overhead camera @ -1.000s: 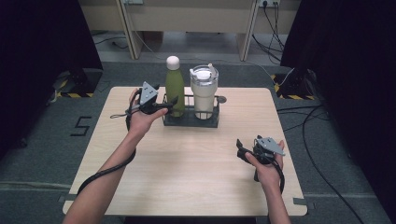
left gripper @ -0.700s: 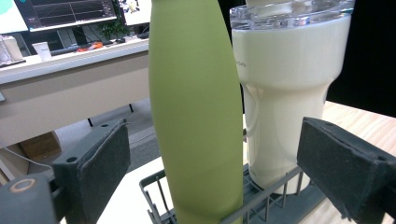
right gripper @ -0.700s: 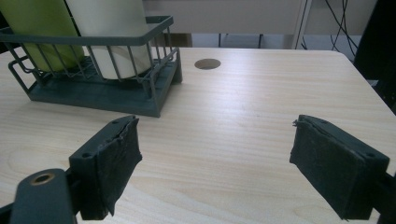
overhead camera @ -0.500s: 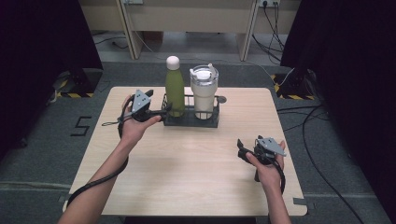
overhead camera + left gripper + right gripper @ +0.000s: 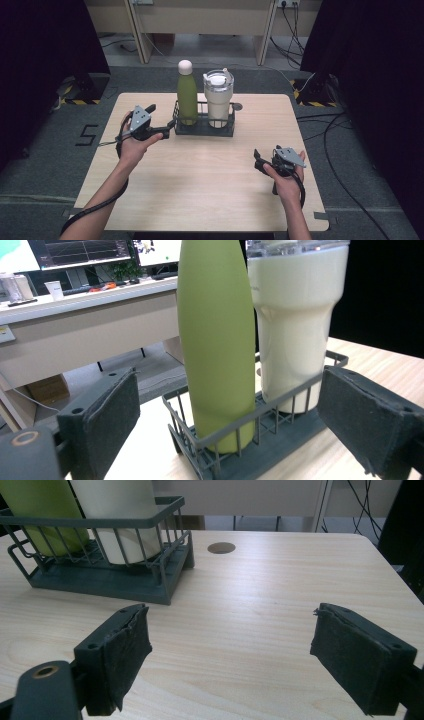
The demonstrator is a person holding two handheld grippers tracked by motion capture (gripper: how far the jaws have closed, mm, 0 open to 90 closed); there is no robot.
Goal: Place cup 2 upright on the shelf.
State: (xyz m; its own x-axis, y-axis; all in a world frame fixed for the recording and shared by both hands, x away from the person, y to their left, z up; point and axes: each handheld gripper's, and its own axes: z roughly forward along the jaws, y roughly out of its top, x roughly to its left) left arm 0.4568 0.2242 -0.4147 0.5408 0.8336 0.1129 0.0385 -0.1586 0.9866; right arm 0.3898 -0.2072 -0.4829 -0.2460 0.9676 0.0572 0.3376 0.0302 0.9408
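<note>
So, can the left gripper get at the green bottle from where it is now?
Probably yes. The left gripper is open beside the left end of the wire rack, nothing between them. The green bottle rises well above the rack's low wall; the white tumbler stands on its far side.

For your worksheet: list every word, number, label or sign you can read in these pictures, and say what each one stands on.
"5": pale marking on the grey floor left of the table, high view.
Monitor screens behind the desk, left gripper view: content too small and blurred to read.
Green bottle, cream tumbler, wire basket: no legible label or brand.
Yellow-black hazard strips on the floor: no words.
</note>
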